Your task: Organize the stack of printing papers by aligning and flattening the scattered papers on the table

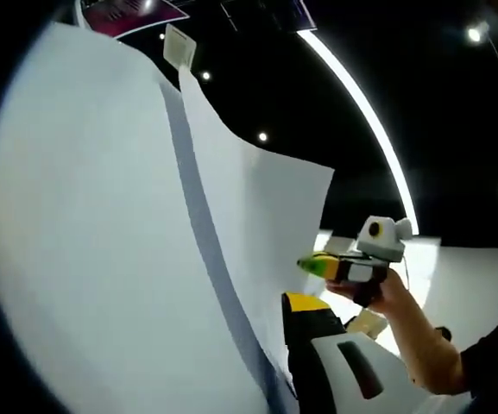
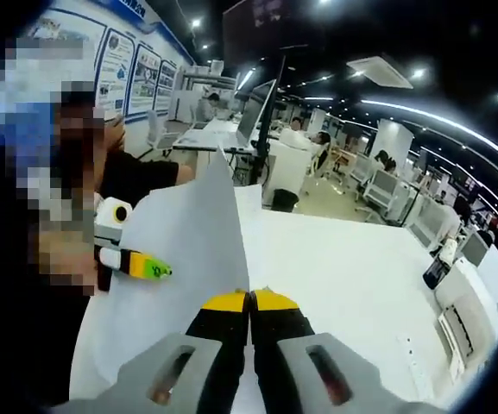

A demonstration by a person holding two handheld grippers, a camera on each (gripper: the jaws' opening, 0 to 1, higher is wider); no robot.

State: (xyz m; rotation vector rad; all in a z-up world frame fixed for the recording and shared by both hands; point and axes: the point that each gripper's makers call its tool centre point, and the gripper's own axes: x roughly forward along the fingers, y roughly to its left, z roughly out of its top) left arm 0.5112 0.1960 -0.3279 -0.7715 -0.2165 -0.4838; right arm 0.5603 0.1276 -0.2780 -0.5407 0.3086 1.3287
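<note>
While both yellow-tipped grippers, left [image 1: 305, 312] and right [image 2: 250, 304], pinch shut on the thin white printing sheets [image 1: 136, 259] lifted off the white table [image 2: 352, 259], curling toward twelve o'clock, this light, floppy paper seems best held near opposite edges

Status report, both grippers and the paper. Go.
Left gripper and right gripper each shut on the paper sheets, lifted off the white table. Sheets bowed, edges uneven. Nothing in the way.
</note>
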